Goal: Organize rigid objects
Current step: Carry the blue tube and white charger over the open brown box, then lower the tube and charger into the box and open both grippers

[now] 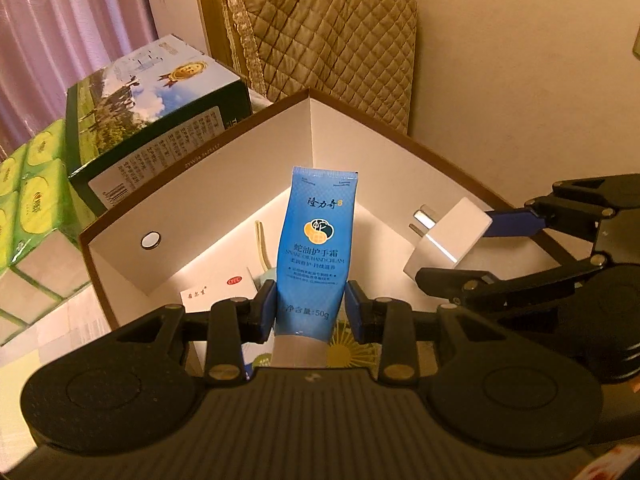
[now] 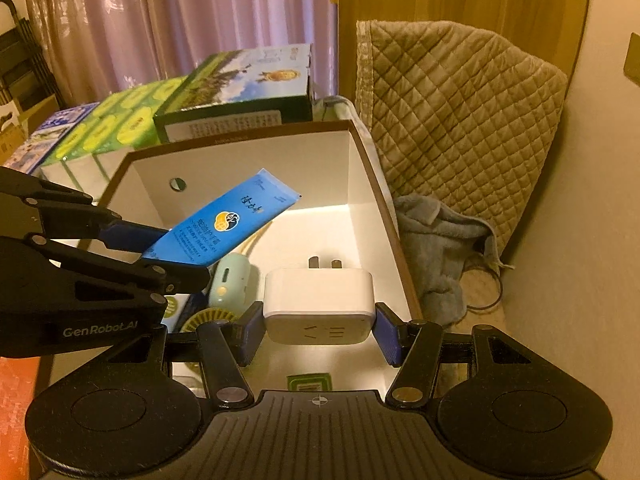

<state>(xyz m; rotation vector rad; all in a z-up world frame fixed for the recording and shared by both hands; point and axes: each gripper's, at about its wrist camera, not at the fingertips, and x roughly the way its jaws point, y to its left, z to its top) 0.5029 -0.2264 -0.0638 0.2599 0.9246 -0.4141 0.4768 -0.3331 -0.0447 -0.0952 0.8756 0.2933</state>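
My left gripper (image 1: pixel 311 307) is shut on a blue hand cream tube (image 1: pixel 314 240), held over the open white box (image 1: pixel 240 184) with a brown rim. My right gripper (image 2: pixel 318 330) is shut on a white plug adapter (image 2: pixel 318 304), prongs pointing forward, also over the box (image 2: pixel 360 184). The adapter (image 1: pixel 448 240) and right gripper (image 1: pixel 516 248) show at the right in the left wrist view. The tube (image 2: pixel 224 224) and left gripper (image 2: pixel 160 256) show at the left in the right wrist view. A mint green device (image 2: pixel 230 280) and small packets lie inside the box.
A green printed carton (image 1: pixel 160 120) and green tissue packs (image 1: pixel 28 208) stand left of the box. A quilted beige cover (image 2: pixel 460 120) and a grey cloth (image 2: pixel 440 248) lie to the right by the wall. Curtains hang behind.
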